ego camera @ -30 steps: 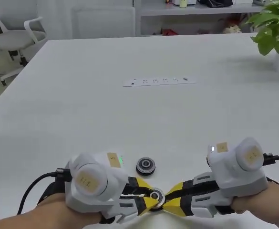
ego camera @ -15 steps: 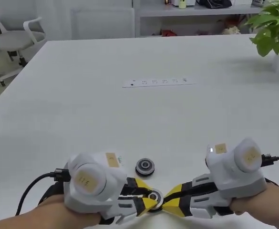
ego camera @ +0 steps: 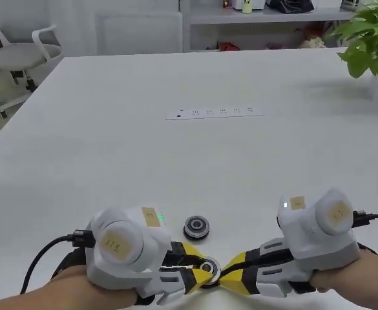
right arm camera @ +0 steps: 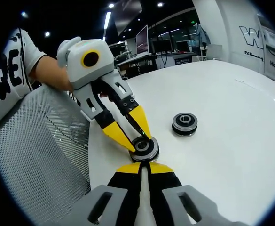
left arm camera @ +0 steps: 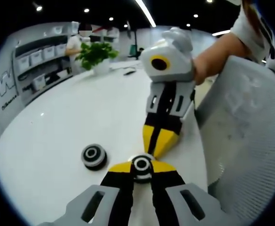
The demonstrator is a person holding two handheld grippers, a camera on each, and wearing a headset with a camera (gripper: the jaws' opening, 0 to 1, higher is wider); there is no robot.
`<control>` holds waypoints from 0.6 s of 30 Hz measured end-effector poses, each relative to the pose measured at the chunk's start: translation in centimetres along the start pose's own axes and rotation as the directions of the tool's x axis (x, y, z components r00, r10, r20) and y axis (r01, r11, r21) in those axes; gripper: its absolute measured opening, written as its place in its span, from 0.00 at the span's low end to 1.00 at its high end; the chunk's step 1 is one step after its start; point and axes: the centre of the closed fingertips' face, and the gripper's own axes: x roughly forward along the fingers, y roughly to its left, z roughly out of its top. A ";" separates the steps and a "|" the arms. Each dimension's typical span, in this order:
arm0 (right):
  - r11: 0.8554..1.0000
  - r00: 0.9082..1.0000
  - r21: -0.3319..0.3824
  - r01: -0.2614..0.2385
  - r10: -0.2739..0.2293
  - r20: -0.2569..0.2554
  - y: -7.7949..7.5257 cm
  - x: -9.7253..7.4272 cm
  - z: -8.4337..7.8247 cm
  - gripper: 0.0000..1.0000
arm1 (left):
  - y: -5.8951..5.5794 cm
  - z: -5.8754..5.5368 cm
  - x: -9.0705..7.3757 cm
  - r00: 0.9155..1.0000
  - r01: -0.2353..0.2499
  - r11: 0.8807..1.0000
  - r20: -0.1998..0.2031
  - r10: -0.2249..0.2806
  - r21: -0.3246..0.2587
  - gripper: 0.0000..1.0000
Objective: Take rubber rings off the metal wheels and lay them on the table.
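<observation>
Left gripper view: wheel point(left arm camera: 142, 165) clamped between the jaws.

Office: swivel chair point(ego camera: 11, 61), shelving point(ego camera: 266, 13), potted plant point(ego camera: 369, 39).

Near the bench point(ego camera: 253, 168) front edge, one wheel point(ego camera: 208, 266) sat between the left gripper point(ego camera: 199, 271) and right gripper point(ego camera: 227, 274) jaws, a second wheel point(ego camera: 196, 226) just behind it, a power strip point(ego camera: 216, 111) well beyond, a plant point(ego camera: 369, 39) far right, a chair point(ego camera: 14, 55) far left.
</observation>
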 end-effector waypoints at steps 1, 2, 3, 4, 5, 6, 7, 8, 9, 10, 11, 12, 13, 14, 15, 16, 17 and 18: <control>1.000 1.000 0.003 0.001 -0.001 0.001 0.0 0.0 0.0 0.01 | 0.0 0.0 0.0 1.000 -0.001 1.000 0.000 0.001 -0.001 0.15; 1.000 1.000 0.006 0.002 -0.002 0.001 -0.1 -0.1 0.0 0.00 | 0.0 0.0 0.0 1.000 -0.002 1.000 -0.001 0.002 -0.002 0.15; 1.000 1.000 0.012 0.003 -0.003 0.002 -0.1 -0.1 0.0 0.00 | 0.0 0.0 0.0 1.000 -0.003 1.000 -0.003 0.003 -0.004 0.15; 1.000 1.000 0.015 0.003 -0.003 0.003 -0.1 -0.1 0.0 0.00 | 0.0 0.0 0.0 1.000 -0.004 1.000 -0.004 0.004 -0.002 0.15; 1.000 1.000 0.017 0.002 -0.002 0.005 -0.2 -0.1 0.0 0.00 | 0.0 0.0 0.0 1.000 -0.005 1.000 -0.005 0.005 0.001 0.14; 1.000 1.000 0.023 0.002 -0.002 0.007 -0.2 -0.1 0.0 0.00 | 0.0 0.0 0.0 1.000 -0.005 1.000 -0.006 0.005 0.002 0.14; 0.999 1.000 0.036 0.001 -0.001 0.010 -0.2 -0.2 0.0 0.00 | 0.0 0.0 0.0 1.000 -0.008 1.000 -0.007 0.008 0.005 0.14; 0.999 1.000 0.043 0.000 -0.001 0.013 -0.2 -0.2 0.0 0.00 | 0.0 0.0 0.0 1.000 -0.009 1.000 -0.007 0.009 0.008 0.14; 0.999 1.000 0.052 -0.001 0.000 0.017 -0.3 -0.2 0.1 0.00 | 0.0 0.0 0.0 1.000 -0.010 1.000 -0.007 0.010 0.009 0.14; 0.998 1.000 0.062 -0.004 0.002 0.022 -0.3 -0.3 0.1 0.00 | 0.0 0.0 0.0 1.000 -0.010 1.000 -0.008 0.010 0.009 0.14; 0.998 1.000 0.066 -0.005 0.003 0.026 -0.3 -0.3 0.1 0.00 | 0.0 0.0 0.0 1.000 -0.010 1.000 -0.008 0.010 0.011 0.14; 0.997 0.999 0.072 -0.007 0.004 0.032 -0.3 -0.4 0.1 0.00 | 0.0 0.0 0.0 1.000 -0.010 1.000 -0.008 0.010 0.012 0.14; 0.997 0.999 0.080 -0.007 0.004 0.035 -0.3 -0.4 0.1 0.00 | 0.0 0.0 0.0 1.000 -0.010 1.000 -0.009 0.010 0.013 0.14; 0.996 0.999 0.093 -0.006 0.002 0.042 -0.4 -0.4 0.2 0.00 | 0.0 0.0 0.0 1.000 -0.010 1.000 -0.009 0.010 0.014 0.13; 0.994 0.999 0.110 -0.005 0.000 0.048 -0.5 -0.5 0.2 0.00 | 0.0 0.0 0.0 1.000 -0.010 1.000 -0.010 0.010 0.013 0.13; 0.992 0.998 0.127 -0.004 -0.003 0.056 -0.6 -0.5 0.2 0.00 | 0.0 0.0 0.0 1.000 -0.009 1.000 -0.010 0.009 0.012 0.13; 0.989 0.998 0.150 -0.006 -0.004 0.066 -0.7 -0.6 0.3 0.00 | 0.1 0.0 0.0 1.000 -0.009 1.000 -0.011 0.009 0.011 0.13; 0.986 0.997 0.164 -0.003 -0.009 0.072 -0.9 -0.7 0.3 0.00 | 0.1 0.0 0.1 1.000 -0.008 1.000 -0.010 0.008 0.010 0.13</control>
